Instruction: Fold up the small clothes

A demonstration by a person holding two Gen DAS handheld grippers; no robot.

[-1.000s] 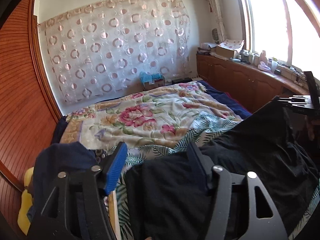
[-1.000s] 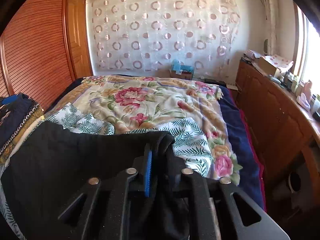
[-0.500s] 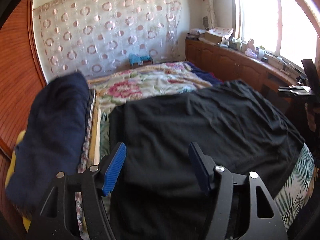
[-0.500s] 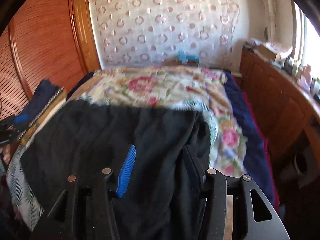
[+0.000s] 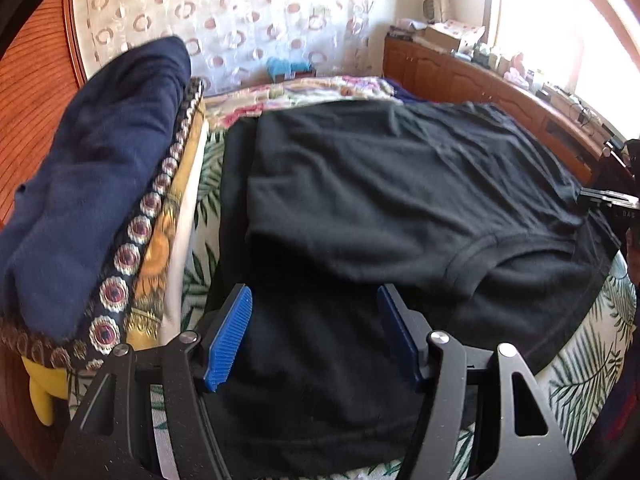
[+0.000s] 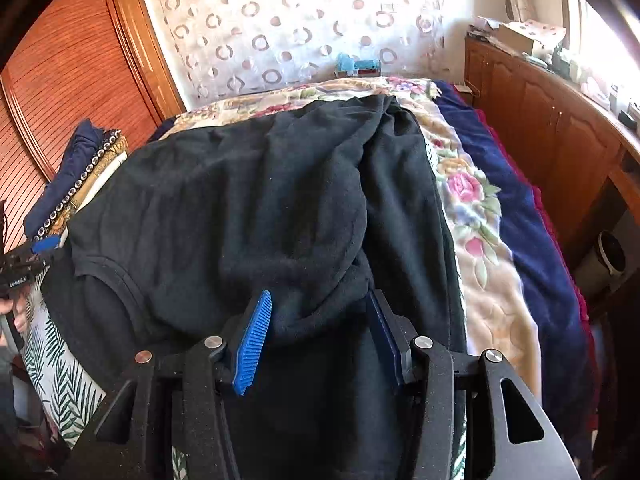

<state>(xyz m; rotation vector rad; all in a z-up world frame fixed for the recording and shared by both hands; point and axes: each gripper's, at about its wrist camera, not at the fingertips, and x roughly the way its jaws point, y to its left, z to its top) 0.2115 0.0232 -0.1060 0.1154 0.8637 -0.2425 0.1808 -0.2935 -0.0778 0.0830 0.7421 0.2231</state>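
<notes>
Left gripper (image 5: 314, 334) gapes wide over the black shirt (image 5: 392, 200); right gripper (image 6: 320, 334) gapes wide too, bunched cloth between its fingers.

1. On the left claw (image 6: 24, 268), seen at the left edge of the right wrist view, a small line of white lettering stands on the black body; it is too small and blurred to read.
2. On the right claw (image 5: 612, 200), at the right edge of the left wrist view, faint pale letters show, not legible.
</notes>
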